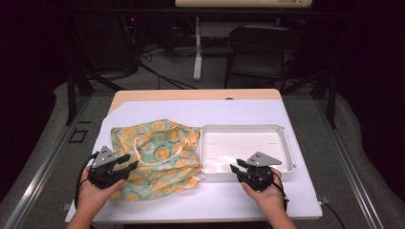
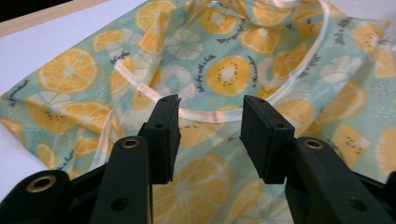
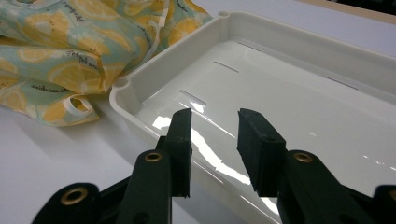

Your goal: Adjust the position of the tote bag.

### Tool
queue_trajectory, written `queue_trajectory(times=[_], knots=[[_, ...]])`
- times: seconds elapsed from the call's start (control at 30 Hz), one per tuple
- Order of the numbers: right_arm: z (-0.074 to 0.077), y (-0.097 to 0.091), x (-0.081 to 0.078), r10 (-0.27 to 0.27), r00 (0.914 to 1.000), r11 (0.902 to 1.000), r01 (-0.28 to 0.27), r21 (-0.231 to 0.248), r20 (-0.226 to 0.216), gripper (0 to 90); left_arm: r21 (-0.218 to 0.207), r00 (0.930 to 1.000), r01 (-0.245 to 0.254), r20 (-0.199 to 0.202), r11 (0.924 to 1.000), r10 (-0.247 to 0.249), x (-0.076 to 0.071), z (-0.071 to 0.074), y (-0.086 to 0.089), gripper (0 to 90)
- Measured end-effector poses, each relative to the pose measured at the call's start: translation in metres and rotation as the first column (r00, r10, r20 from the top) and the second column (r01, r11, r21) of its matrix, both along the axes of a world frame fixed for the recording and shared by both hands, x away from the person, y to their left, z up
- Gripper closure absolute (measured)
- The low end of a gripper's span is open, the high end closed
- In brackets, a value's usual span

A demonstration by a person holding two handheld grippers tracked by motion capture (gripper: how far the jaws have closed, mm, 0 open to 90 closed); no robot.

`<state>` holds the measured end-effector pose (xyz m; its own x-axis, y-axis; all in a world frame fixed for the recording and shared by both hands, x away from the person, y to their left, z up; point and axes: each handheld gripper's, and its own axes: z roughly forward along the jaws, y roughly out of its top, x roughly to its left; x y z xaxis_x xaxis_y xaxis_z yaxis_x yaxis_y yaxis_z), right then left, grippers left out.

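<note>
Crumpled teal cloth bag printed with orange citrus slices [image 1: 155, 160] lies on the white tabletop [image 1: 157, 112], toward its left edge, touching the empty white plastic tray [image 1: 286, 143]. Left tool [image 1: 125, 164] hovers released above the bag's pale handle loop [image 2: 205, 114]; right tool [image 1: 237, 169] hangs released over the tray's near rim. Likely risk: jaws pinching loose fabric rather than the thin loop, dragging the bag askew.
</note>
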<state>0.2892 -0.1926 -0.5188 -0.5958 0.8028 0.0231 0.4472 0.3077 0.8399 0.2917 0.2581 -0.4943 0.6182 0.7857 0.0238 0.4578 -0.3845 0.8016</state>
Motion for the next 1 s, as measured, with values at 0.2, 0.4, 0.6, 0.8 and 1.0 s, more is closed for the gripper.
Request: queue_trajectory(times=[0.2,0.4,0.6,0.8,1.0], knots=[[-0.001,0.000,0.003,0.016,0.9998,0.9998,-0.016,0.007,-0.011,69.5,0.048,0.9988,0.034,0.034,0.9983,-0.036,-0.009,0.003,-0.009,55.8],[-0.002,0.003,0.004,0.028,0.9995,0.9996,-0.028,0.003,-0.012,69.6,0.050,0.9979,0.051,0.038,0.9974,-0.053,-0.014,0.005,-0.013,52.9],[-0.003,0.004,0.006,0.033,0.9992,0.9994,-0.033,0.013,-0.021,67.5,0.057,0.9959,0.084,0.028,0.9948,-0.086,-0.015,0.002,-0.017,50.5],[-0.003,0.003,0.007,0.032,0.9993,0.9993,-0.031,0.022,-0.022,67.2,0.078,0.9950,0.096,0.020,0.9924,-0.098,-0.015,-0.002,-0.021,49.4],[-0.004,0.004,0.007,0.029,0.9993,0.9994,-0.029,0.021,-0.022,66.7,0.092,0.9943,0.105,0.004,0.9902,-0.106,-0.013,-0.007,-0.023,48.2]])
